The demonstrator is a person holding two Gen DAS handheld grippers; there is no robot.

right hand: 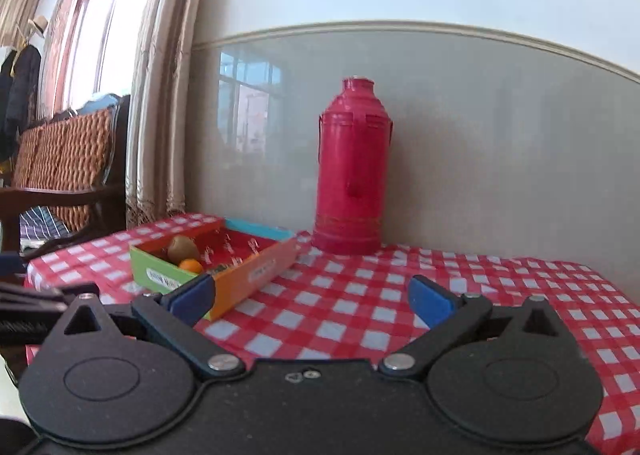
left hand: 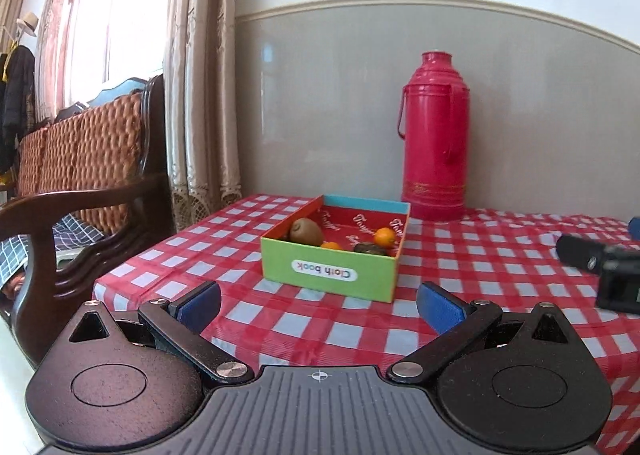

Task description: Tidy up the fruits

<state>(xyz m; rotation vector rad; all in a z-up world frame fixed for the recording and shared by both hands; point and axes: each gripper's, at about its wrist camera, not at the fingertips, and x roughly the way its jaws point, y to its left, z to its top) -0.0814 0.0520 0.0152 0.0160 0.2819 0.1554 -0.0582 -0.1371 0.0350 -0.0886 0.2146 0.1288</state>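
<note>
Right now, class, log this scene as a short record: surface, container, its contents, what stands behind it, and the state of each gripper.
surface: table with red-and-white checked cloth
container: open box, green front labelled "Cloth book"
contents: kiwi, two oranges, one dark fruit
behind box: red thermos, upright by the wall
left gripper: open, empty, short of the box
right gripper: open, empty
</note>
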